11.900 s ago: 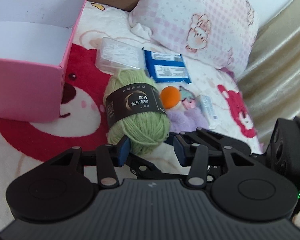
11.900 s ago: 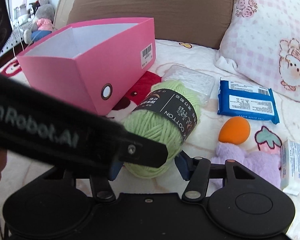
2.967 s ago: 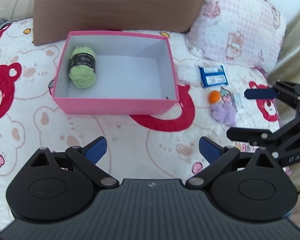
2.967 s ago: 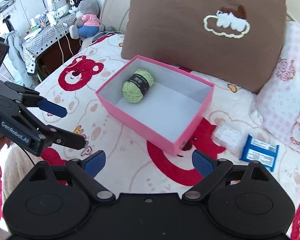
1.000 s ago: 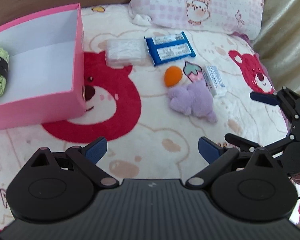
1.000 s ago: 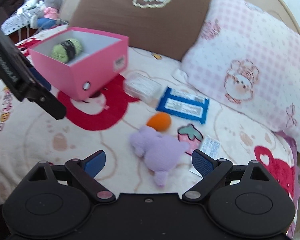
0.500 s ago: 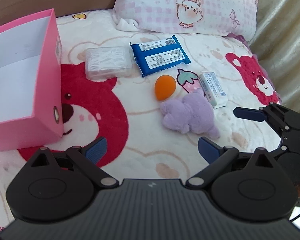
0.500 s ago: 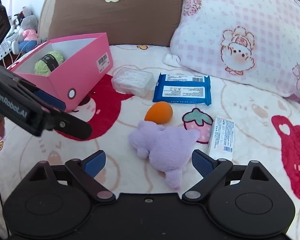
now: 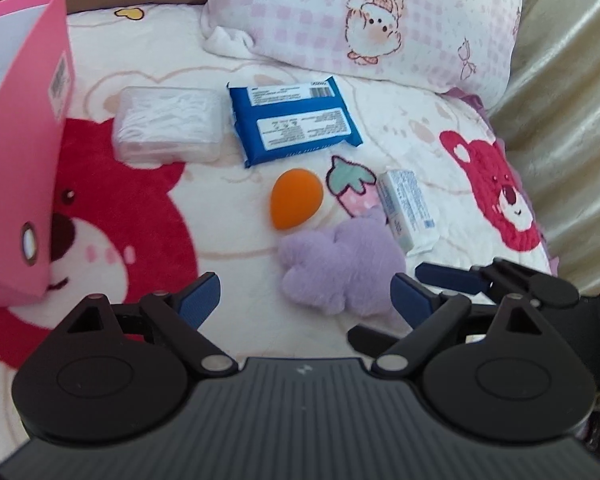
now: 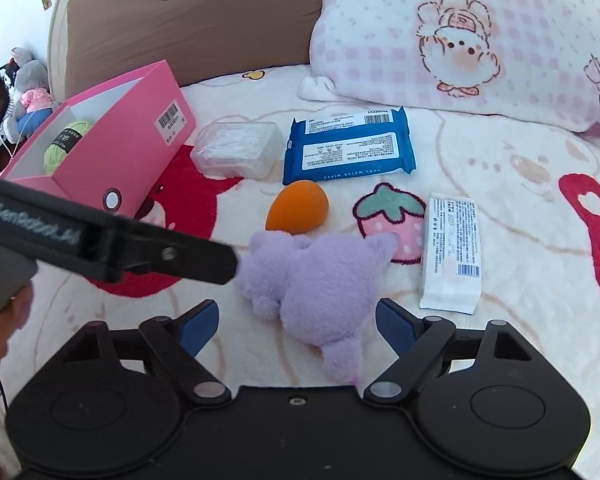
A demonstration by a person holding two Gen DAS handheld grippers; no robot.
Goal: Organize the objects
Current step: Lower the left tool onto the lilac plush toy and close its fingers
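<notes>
While the purple plush toy (image 10: 320, 280) lies at centre frame on the bear-print blanket (image 10: 512, 184), the right gripper (image 10: 296, 322) and left gripper (image 9: 306, 298) flank it, jaws apart but just narrowing, pads clear of it.

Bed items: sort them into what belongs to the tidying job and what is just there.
Job:
pink box
green yarn, already boxed
purple plush
orange sponge
blue wipes pack
clear case
white packet

Just there:
brown pillow
pink pillow
</notes>
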